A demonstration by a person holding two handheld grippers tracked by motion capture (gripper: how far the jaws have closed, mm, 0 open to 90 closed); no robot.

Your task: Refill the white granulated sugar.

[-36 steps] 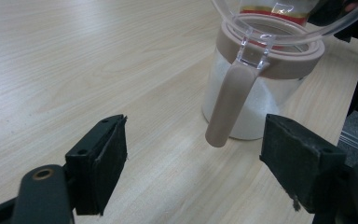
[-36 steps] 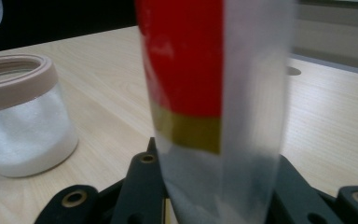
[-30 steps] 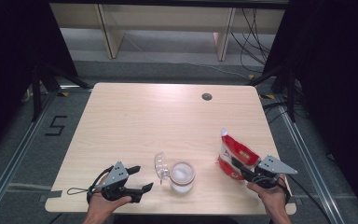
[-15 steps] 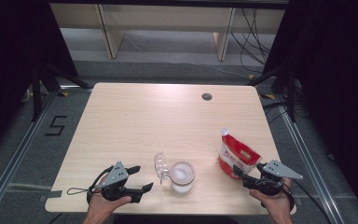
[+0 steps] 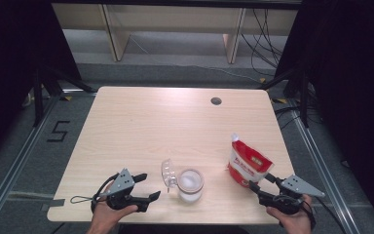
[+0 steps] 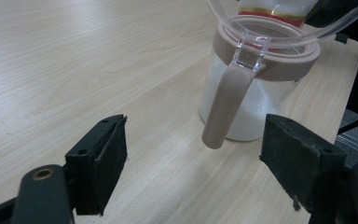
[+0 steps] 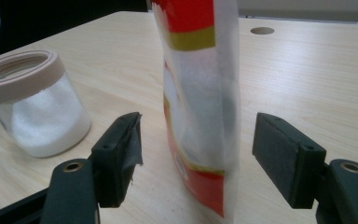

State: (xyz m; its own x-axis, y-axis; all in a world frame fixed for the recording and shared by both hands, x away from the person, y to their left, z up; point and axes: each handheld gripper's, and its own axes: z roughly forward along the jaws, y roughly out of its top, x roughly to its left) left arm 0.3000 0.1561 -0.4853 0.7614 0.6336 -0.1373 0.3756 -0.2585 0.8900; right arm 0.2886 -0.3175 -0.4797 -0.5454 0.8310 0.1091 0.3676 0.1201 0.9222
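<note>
A clear glass jar [image 5: 190,184] sits near the front edge of the pale wood-grain table [image 5: 165,126]. It is round, half filled with a white granular powder, and collared by a smooth beige plastic rim. Its transparent domed lid [image 5: 168,171] is flipped open and stands on the jar's left side; in the left gripper view a beige clasp tab [image 6: 223,107] hangs down the jar's near wall, and the top of the lid is cut off by the frame.

To the right of the jar, apart from it, stands a glossy red-and-white pouch [image 5: 247,165] with a yellow band, upright, its top corner crimped. In the right gripper view its upper part is cut off and any print is too blurred to read.

The right gripper [image 5: 261,185] lies just right of the pouch. Its black jaws have just been opening and now stand wide on either side of the pouch's edge, the pads clear of it.

The left gripper [image 5: 148,187] rests left of the jar, jaws spread wide and empty, pointing at the clasp tab.
</note>
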